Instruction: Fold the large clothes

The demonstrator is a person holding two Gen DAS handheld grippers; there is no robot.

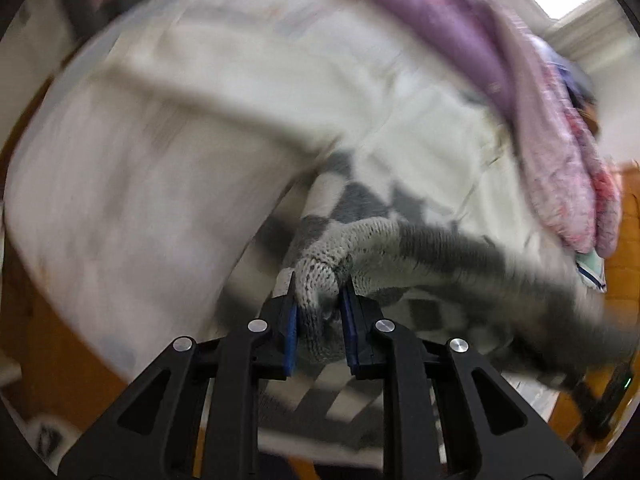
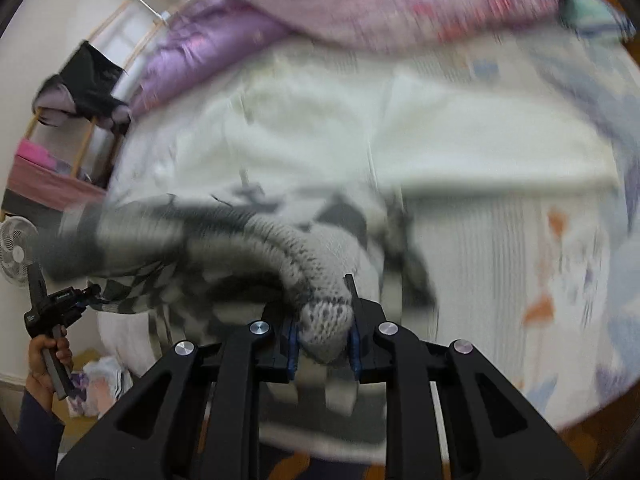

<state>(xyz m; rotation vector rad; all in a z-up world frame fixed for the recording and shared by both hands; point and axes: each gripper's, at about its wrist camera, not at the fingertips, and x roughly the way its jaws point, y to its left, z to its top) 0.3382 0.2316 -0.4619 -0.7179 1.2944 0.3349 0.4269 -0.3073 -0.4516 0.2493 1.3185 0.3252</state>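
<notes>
1. The left gripper (image 1: 318,308) has its jaws pinched on a bunched fold of a grey-and-white checked knit sweater (image 1: 360,236); the wool fills the gap between the blue pads.
2. The right gripper (image 2: 324,334) has its jaws closed on another rounded bunch of the same sweater (image 2: 248,240), and a thick band of knit runs from it toward the other gripper, which shows at the left edge of the right wrist view with a hand (image 2: 46,360) round its handle.
3. The sweater hangs between the two grippers, above a bed (image 2: 500,240) covered by a pale sheet, with a cream garment (image 1: 248,92) spread on it beyond the sweater. A purple and pink quilt (image 1: 532,92) is heaped along the far side of the bed.
4. Both views are smeared by motion, so how much of the sweater rests on the bed cannot be told.
5. Risk: each grip is on a thick roll, not a flat edge; a quick swing could let the loose knit slide out of the pads.
6. Risk: the hanging part may drag over the cream garment and rumple it, or land twisted, leaving a crooked fold.
7. Risk: pulling the grippers apart too hard would stretch the knit.
</notes>
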